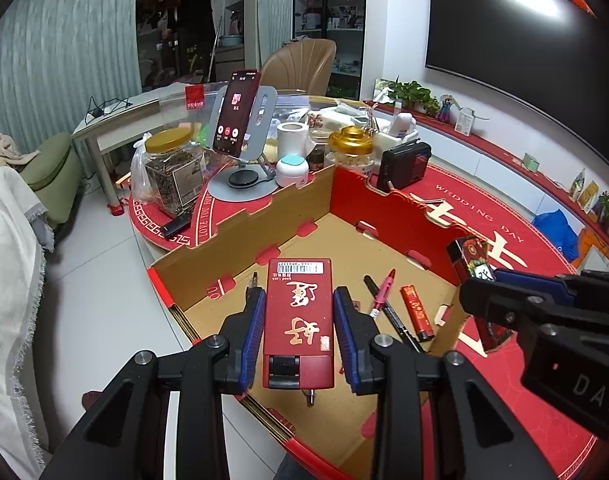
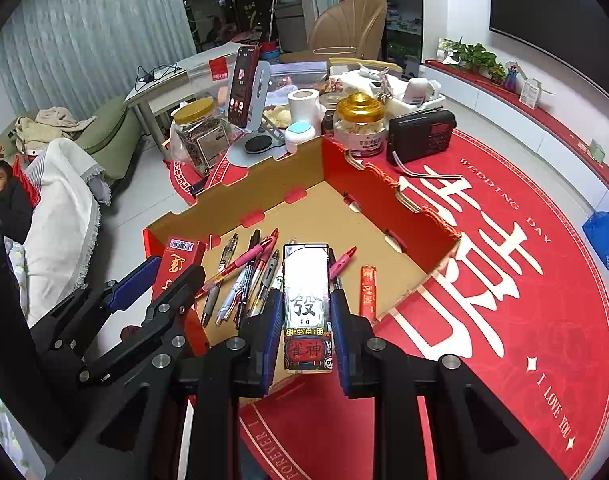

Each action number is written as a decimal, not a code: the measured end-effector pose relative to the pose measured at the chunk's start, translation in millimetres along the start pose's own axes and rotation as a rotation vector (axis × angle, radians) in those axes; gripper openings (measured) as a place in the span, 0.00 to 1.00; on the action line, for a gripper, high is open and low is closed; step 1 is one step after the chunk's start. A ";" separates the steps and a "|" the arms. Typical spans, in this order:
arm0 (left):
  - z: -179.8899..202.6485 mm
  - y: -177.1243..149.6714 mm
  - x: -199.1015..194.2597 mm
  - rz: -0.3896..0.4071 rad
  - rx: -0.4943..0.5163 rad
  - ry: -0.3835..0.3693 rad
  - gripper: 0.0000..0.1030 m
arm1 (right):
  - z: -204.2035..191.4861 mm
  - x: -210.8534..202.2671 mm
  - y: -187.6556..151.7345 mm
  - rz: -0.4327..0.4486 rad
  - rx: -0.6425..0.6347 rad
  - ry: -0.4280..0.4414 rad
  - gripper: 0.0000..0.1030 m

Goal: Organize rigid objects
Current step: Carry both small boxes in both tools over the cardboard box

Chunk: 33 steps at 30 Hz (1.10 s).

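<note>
Gripping, left gripper [image 1: 298, 320]: blue ribbed fingers [image 1: 253, 320] pinch a flat red box [image 1: 298, 316] with gold characters, glossy, rectangular, by its long sides.
Right gripper [image 2: 306, 316]: fingers pinch a narrow printed box [image 2: 306, 304], white panel with a black character, glossy card.
Tray [image 2: 264, 184]: shallow corrugated cardboard, brown inside, red outside, notched walls; both boxes hang above it, ahead of the fingers.
Pens [image 2: 244, 280]: slim plastic barrels loose on the tray floor, between the two grippers.
Lighter [image 2: 367, 292]: red cylinder, just right of the right fingers.
Desk [image 2: 524, 320]: round, red printed mat.
</note>
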<state>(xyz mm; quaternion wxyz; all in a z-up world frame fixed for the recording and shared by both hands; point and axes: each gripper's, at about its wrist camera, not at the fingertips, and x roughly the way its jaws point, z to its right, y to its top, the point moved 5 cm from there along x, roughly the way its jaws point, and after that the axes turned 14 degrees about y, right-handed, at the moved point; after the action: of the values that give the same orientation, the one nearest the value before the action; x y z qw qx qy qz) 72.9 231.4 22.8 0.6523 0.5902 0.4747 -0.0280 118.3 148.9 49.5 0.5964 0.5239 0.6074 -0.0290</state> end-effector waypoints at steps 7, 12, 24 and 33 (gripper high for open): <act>3.3 4.0 11.9 -0.014 -0.002 -0.003 0.35 | 3.5 12.7 6.9 -0.018 0.002 -0.004 0.24; 6.5 4.6 18.2 -0.021 0.003 -0.003 0.36 | 8.7 20.9 9.3 -0.030 0.008 -0.008 0.24; 9.6 5.5 27.4 -0.033 0.006 0.001 0.35 | 15.7 32.9 10.0 -0.052 0.017 -0.014 0.24; 12.2 6.3 37.5 -0.048 0.004 0.011 0.36 | 21.4 42.7 11.3 -0.070 0.024 -0.017 0.24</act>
<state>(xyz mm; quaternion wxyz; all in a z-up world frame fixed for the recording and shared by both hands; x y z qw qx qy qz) 104.4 243.2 1.2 0.6477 0.5801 0.4922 -0.0413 151.8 165.4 17.8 0.5938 0.5090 0.6201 -0.0614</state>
